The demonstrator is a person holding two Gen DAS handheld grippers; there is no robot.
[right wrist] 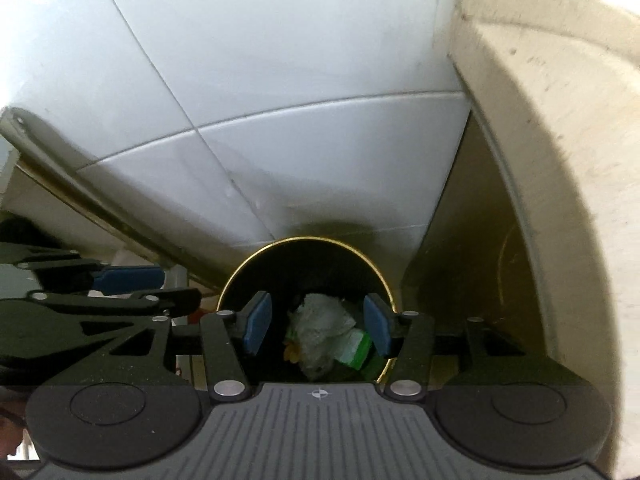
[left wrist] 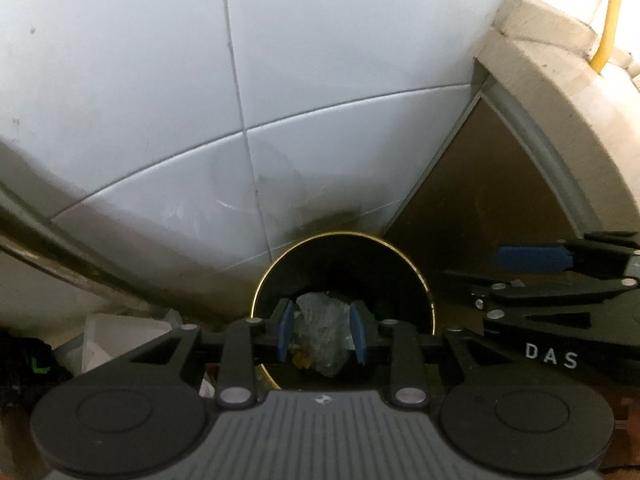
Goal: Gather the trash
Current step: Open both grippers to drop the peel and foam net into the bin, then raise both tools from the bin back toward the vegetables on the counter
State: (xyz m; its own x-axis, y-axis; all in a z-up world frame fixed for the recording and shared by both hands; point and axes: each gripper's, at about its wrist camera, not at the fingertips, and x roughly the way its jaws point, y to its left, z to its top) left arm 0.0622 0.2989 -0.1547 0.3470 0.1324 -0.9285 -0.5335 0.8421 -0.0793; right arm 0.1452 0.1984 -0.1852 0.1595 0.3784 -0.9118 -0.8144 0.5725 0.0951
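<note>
Left wrist view: the left gripper points steeply down over a round black bin with a thin gold rim, standing on the floor where the white wall tiles meet a brown panel. Its blue pads stand a modest way apart, pressing on nothing. Between them, lower down inside the bin, lies a crumpled pale wrapper with a small yellowish scrap beside it. The right gripper reaches in from the right edge, seen side-on; its black frame carries the white letters "DAS", the only readable writing. A small green mark shows on a dark thing at the far left, too blurred to read. A yellow cord hangs at the top right by a cream stone ledge.

Right wrist view: the right gripper hangs over the same bin, its jaws clearly parted and empty, the blue pads framing the bin's mouth. Down inside lie crumpled whitish paper trash and a green-and-white packet, whose print cannot be made out. The left gripper shows at the left edge, one blue pad side-on. The cream ledge curves along the right.
</note>
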